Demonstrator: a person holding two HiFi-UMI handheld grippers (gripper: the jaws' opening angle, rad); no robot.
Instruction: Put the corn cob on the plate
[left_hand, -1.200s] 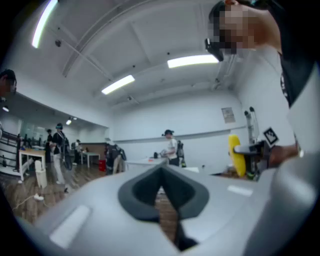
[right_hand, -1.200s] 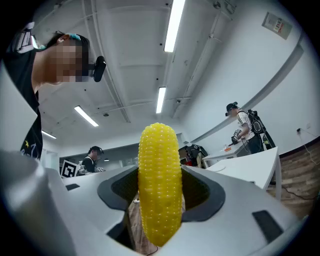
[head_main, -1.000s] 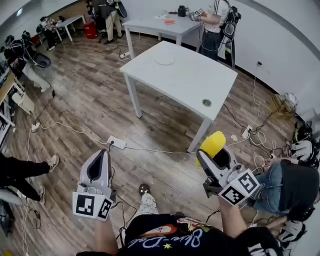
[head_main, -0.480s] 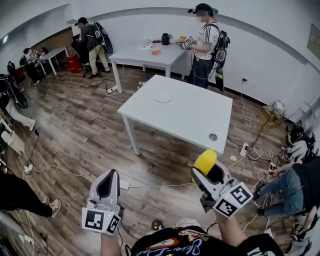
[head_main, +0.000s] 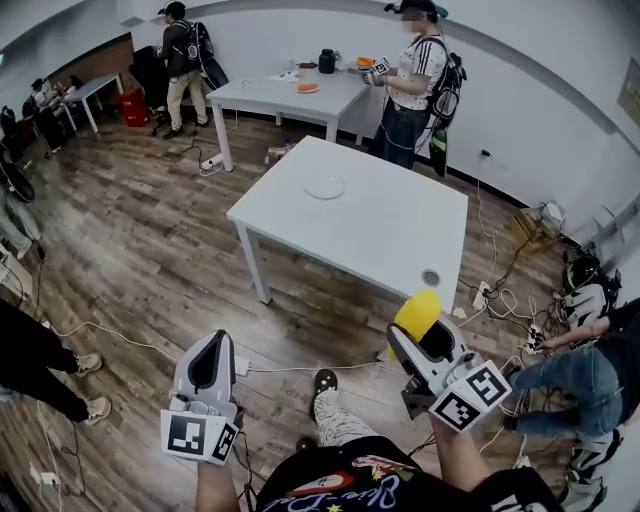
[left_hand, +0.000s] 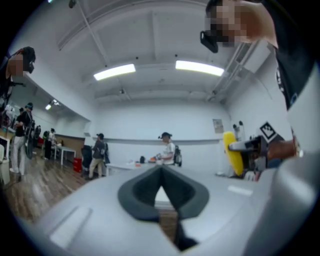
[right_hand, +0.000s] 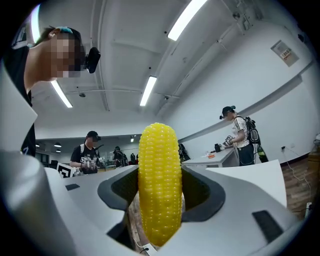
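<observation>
My right gripper (head_main: 428, 338) is clamped on the corn cob (head_main: 417, 312), tip pointing up and forward, held above the floor short of the table's (head_main: 390, 240) near edge. The plate (head_main: 324, 188) sits by the tabletop's far edge. My left gripper (head_main: 209, 358) hangs low alongside, jaws together, empty.

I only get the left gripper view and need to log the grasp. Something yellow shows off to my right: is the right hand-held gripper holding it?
Observer: Yes. In the right gripper view the right hand-held gripper is shut on the corn cob, which stands upright between its jaws.
Operator: Where's the plate? I can't spot it.
Observer: The head view shows the plate on the far part of the white table, with nothing on it, well ahead of both grippers.
</observation>
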